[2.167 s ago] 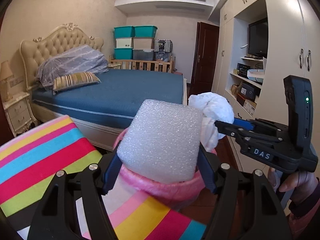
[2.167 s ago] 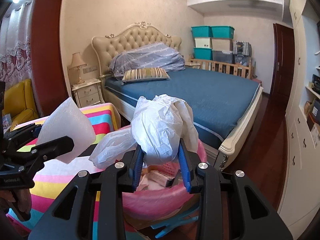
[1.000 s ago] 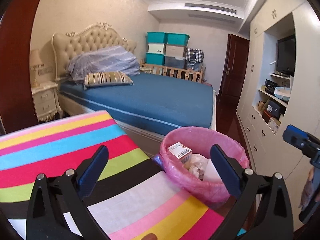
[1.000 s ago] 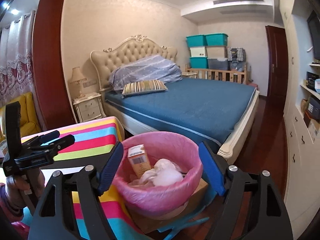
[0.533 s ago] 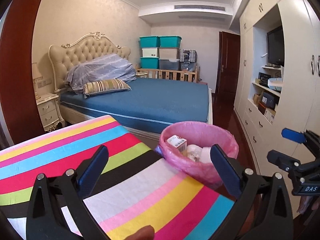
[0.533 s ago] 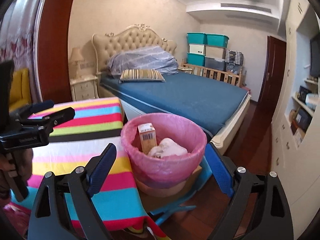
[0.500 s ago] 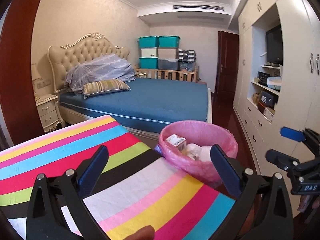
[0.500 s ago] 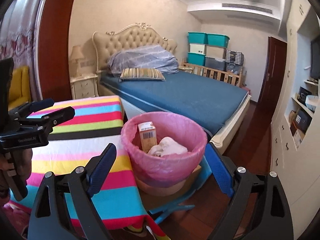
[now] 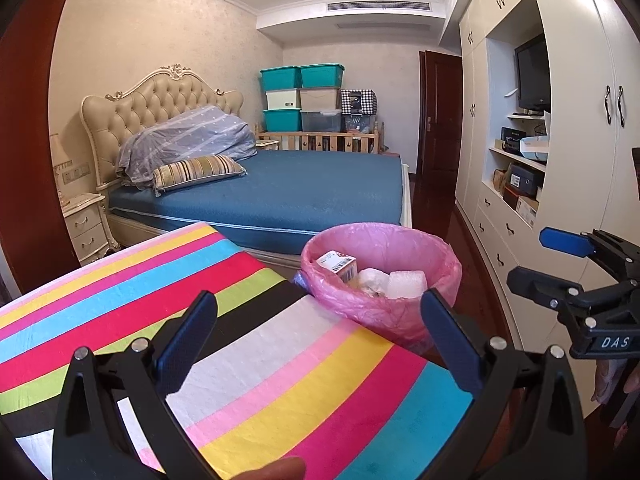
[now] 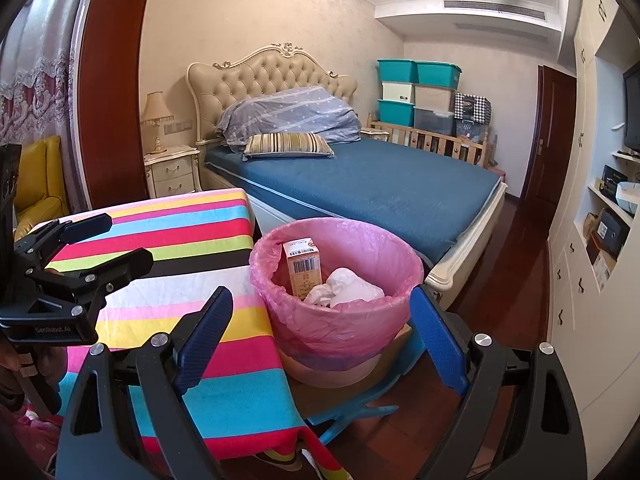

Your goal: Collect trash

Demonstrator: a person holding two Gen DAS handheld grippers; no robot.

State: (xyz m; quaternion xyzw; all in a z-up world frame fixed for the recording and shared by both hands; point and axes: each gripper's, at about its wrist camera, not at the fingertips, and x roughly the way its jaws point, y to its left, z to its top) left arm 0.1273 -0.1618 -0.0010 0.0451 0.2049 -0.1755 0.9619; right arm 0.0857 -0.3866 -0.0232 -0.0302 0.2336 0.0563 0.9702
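**Desk:** What does the picture show?

**Photographer:** A bedroom clean-up. Both claws hang spread and empty: the left claw (image 9: 316, 336) over the striped worktop (image 9: 280, 364), the right claw (image 10: 320, 336) facing the pink-lined bin (image 10: 340, 320) that stands just beside the worktop's edge.

**Desk:** And the trash?

**Photographer:** In the bin: a small carton (image 10: 303, 268) upright against the liner, crumpled white plastic (image 10: 344, 286) beside it, and a white foam block (image 9: 406, 283) that shows from the left camera.

**Desk:** So which step is it?

**Photographer:** By my reading, the drop is done. No loose rubbish shows on the cloth. The next move would call for scanning the worktop and the floor for leftovers, then lining up spread jaws around any piece found.
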